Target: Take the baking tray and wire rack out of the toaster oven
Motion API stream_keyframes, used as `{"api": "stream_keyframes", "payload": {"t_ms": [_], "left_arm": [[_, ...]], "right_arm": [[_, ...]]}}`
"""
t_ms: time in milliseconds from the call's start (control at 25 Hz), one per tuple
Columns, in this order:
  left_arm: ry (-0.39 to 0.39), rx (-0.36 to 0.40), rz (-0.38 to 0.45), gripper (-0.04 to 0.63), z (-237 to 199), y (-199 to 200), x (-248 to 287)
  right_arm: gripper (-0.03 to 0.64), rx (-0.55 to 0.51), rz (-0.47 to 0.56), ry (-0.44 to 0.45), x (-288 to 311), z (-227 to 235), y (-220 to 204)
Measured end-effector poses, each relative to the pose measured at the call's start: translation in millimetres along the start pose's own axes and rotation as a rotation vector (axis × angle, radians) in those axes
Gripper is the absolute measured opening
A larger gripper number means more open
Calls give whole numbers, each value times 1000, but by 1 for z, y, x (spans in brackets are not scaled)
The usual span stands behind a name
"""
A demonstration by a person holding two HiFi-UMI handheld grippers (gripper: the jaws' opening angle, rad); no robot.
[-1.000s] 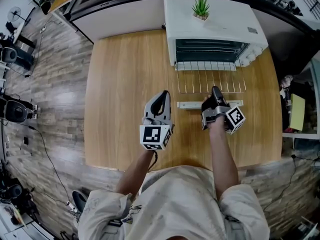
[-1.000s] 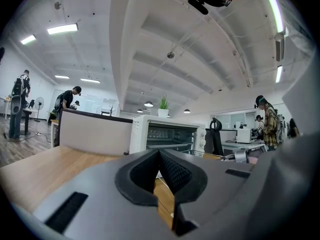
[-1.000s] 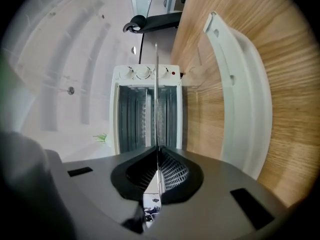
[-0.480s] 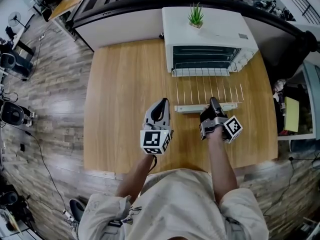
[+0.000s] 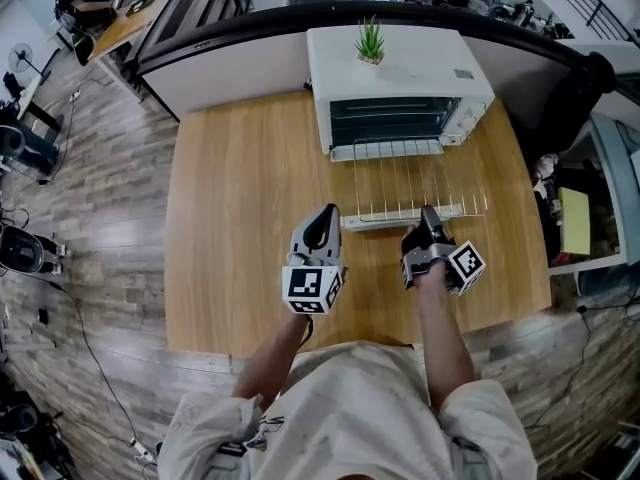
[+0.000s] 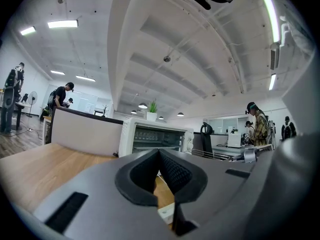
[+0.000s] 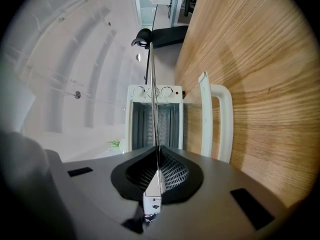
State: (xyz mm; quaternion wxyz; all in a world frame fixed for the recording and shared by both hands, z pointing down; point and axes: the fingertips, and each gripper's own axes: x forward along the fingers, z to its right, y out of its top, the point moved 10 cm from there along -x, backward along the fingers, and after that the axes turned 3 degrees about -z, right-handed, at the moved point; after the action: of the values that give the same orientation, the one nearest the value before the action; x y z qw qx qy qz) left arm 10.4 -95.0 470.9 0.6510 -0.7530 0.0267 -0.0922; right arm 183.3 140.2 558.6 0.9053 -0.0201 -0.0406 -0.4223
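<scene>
Wire rack [image 5: 415, 180] edge pinched between right gripper [image 5: 430, 215] fingers (seen edge-on); left gripper [image 5: 324, 215] fingers closed, empty

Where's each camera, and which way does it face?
Head view: person's head, looking down at the table; arms, left gripper, right gripper show.
Left gripper view: on that gripper, facing the toaster oven; shut jaws show.
Right gripper view: on that gripper, tipped sideways, facing the toaster oven; jaws pinch the wire rack.
All three share the toaster oven.

The wire rack [image 5: 415, 183] is hanging level just in front of the open white toaster oven [image 5: 395, 68], above its lowered door [image 5: 400, 218].
</scene>
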Motion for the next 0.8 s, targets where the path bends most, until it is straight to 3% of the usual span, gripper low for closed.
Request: {"api": "stream_keyframes", "payload": {"t_ms": [320, 800], "left_arm": [[-117, 9, -22, 15, 26, 0, 11], [-349, 10, -29, 15, 83, -4, 34]], "right_arm": [[26, 14, 109, -7, -41, -3, 24], [26, 15, 358, -48, -138, -1, 68]]}}
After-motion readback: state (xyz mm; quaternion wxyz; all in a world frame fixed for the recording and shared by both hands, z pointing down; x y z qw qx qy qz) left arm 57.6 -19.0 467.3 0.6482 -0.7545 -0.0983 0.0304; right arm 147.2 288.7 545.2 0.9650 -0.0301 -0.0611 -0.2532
